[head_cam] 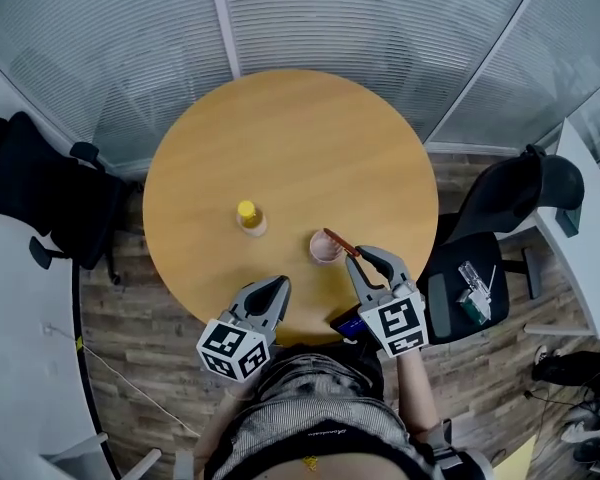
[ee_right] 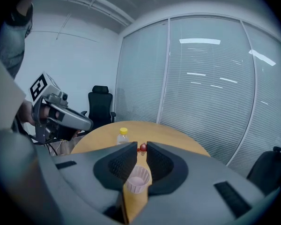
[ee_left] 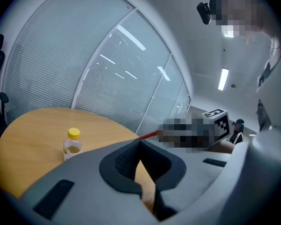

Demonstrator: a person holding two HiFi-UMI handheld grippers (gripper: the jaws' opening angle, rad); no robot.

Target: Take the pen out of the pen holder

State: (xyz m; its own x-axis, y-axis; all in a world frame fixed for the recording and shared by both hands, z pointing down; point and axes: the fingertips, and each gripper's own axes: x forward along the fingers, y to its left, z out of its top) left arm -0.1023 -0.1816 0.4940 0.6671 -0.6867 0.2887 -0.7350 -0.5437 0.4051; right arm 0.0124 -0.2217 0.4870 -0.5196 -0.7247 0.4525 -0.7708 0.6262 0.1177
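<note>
A pink ribbed cup (head_cam: 324, 248), the pen holder, stands on the round wooden table (head_cam: 290, 138) near its front edge. A red pen (head_cam: 340, 242) slants from above the cup toward my right gripper (head_cam: 363, 258), whose jaws are shut on the pen's near end. In the right gripper view the pen's red end (ee_right: 142, 147) sits between the jaw tips, with the cup (ee_right: 138, 179) just below them. My left gripper (head_cam: 277, 286) hovers at the table's front edge, left of the cup, shut and empty. The left gripper view catches the pen (ee_left: 150, 135) sideways.
A small bottle with a yellow cap (head_cam: 248, 216) stands left of the cup, also seen as the bottle (ee_left: 72, 144) and the bottle (ee_right: 123, 136). Black office chairs stand left (head_cam: 40, 188) and right (head_cam: 510, 198) of the table. Glass walls with blinds lie behind.
</note>
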